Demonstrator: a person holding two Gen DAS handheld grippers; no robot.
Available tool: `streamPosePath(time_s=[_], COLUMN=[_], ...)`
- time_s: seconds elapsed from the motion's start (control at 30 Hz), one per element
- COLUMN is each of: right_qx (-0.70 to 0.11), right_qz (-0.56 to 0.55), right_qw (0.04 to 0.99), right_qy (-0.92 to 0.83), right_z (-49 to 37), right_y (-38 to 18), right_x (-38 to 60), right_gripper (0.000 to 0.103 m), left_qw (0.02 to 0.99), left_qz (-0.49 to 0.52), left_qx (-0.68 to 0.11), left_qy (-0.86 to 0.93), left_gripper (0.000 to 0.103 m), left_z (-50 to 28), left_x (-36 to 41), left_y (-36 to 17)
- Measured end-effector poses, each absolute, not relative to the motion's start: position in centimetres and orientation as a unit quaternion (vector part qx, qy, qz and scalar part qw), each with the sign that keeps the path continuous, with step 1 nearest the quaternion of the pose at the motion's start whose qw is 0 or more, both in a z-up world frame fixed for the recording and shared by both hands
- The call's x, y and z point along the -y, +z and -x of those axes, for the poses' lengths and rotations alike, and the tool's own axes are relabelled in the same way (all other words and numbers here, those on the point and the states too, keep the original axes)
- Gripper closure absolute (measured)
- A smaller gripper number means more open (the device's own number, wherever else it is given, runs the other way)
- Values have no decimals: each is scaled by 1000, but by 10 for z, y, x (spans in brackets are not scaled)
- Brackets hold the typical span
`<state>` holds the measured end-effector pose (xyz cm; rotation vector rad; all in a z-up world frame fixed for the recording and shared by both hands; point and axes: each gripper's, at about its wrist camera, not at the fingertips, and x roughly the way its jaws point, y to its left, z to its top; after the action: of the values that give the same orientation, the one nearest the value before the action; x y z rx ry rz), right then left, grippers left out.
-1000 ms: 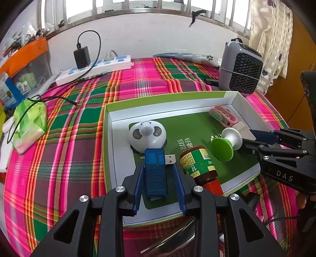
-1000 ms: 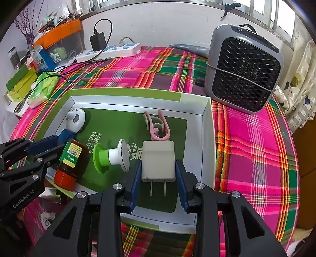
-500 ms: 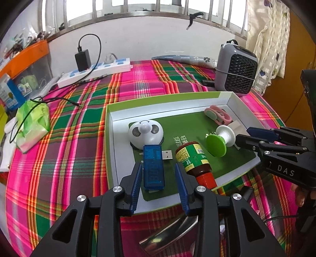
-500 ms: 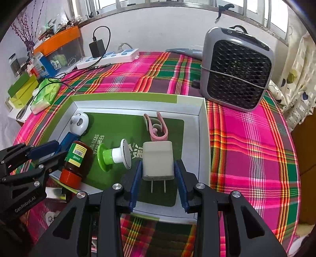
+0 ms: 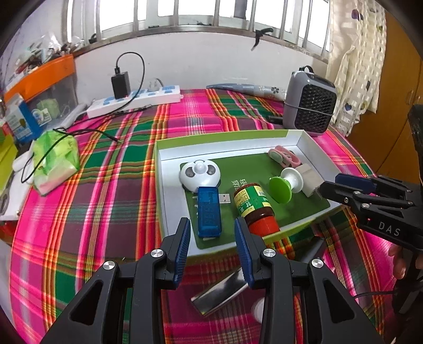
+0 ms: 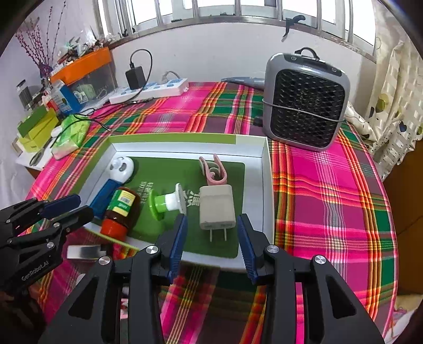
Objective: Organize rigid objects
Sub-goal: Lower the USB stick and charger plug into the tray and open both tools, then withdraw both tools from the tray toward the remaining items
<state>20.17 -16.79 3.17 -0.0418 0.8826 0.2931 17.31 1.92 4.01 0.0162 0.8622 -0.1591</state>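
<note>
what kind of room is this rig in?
Probably a lived-in home room, not a lab. A plaid cloth covers the surface by a barred window, with a small heater, a power strip and patterned curtains around it.

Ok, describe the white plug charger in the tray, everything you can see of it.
The white plug charger is a boxy, rounded-corner block of off-white plastic with two bare metal prongs pointing toward the camera. It lies flat on the green mat inside the tray, near the right wall. A pink clip lies just behind it. The right gripper is open, its pads clear of the charger's sides.
</note>
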Motion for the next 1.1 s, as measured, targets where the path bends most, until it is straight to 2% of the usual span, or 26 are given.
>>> streamPosePath(time_s=[0.4,0.73,0.8,0.87,1.1], right_qx=[-404,-415,-416,-417,-418], right_qz=[1,-4,-9,-11,-17], right_qw=[902,894,894,895,895], right_qy=[150,169,168,160,153], right_z=[-162,-131,-127,-123,-112], right_y=[40,25,22,20,16], right_x=[169,154,153,152,140], right_gripper=[62,62,60,53,53], left_qw=[913,912,912,912,909], left_qz=[15,36,40,44,46], left_qx=[-403,-404,-404,-405,-409], left_qy=[-69,-61,-58,-54,-60], left_gripper=[69,69,69,69,69], left_z=[-143,-117,-113,-109,-101], left_x=[-39,-60,-64,-68,-71], left_y=[47,40,38,36,31])
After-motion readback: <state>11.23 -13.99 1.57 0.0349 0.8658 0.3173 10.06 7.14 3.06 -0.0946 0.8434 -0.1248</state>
